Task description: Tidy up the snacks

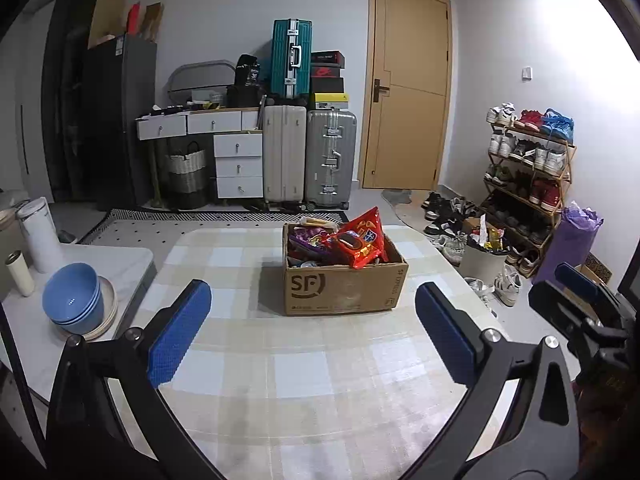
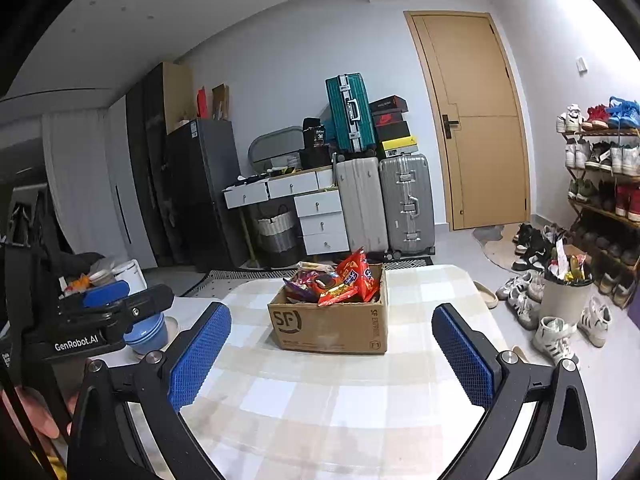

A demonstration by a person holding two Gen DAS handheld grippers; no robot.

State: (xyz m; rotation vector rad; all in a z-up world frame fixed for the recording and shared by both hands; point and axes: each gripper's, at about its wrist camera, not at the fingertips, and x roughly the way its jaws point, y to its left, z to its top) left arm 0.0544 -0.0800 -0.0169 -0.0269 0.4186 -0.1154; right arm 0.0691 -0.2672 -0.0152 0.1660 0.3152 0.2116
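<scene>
Both tongs, left [image 1: 312,332] and right [image 2: 332,356], gape empty toward the cardboard box [image 1: 344,288] (red snack packet [image 1: 360,242] upright inside).

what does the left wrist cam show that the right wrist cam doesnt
Only the left wrist view shows the purple bag beside the shoe rack and the pale cylinder near the bowls. Only the right wrist view shows the ceiling, the white curtain and a hand at the lower left edge. Both show the SF cardboard box full of snack packets on the checked tablecloth, the stacked blue bowls, the suitcases, the door, and both grippers, left gripper and right gripper, open and holding nothing.
</scene>
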